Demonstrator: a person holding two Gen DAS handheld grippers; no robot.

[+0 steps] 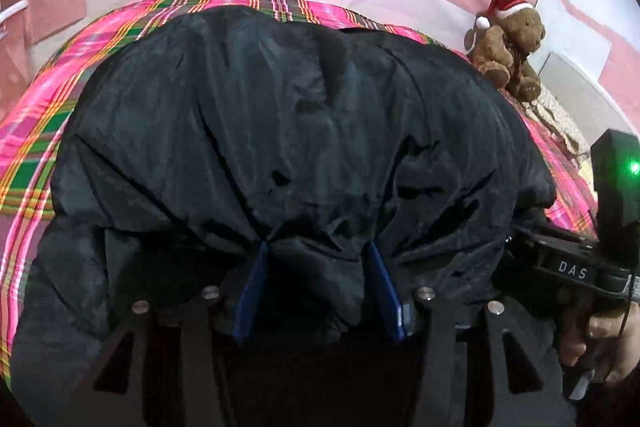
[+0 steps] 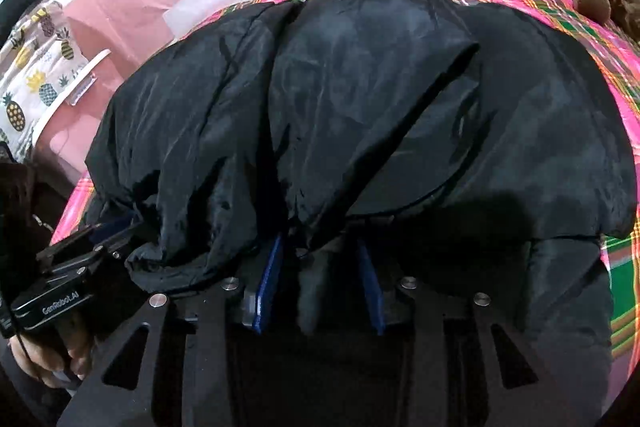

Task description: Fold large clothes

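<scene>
With the black padded jacket (image 1: 280,131) lying bunched on the plaid-covered bed (image 1: 36,131), the left gripper (image 1: 320,251) and right gripper (image 2: 320,247) each pinched a fold of its near edge between half-parted jaws; carrying both corners level would probably keep the fold square.

Both grippers (image 1: 318,259) (image 2: 320,255) half-open (angled downward)

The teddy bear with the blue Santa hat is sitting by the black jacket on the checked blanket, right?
Not quite: the hat is red with white trim, not blue. The left wrist view shows it on the teddy bear. The rest holds: the bear sits beside the black jacket at the edge of the checked blanket.
</scene>
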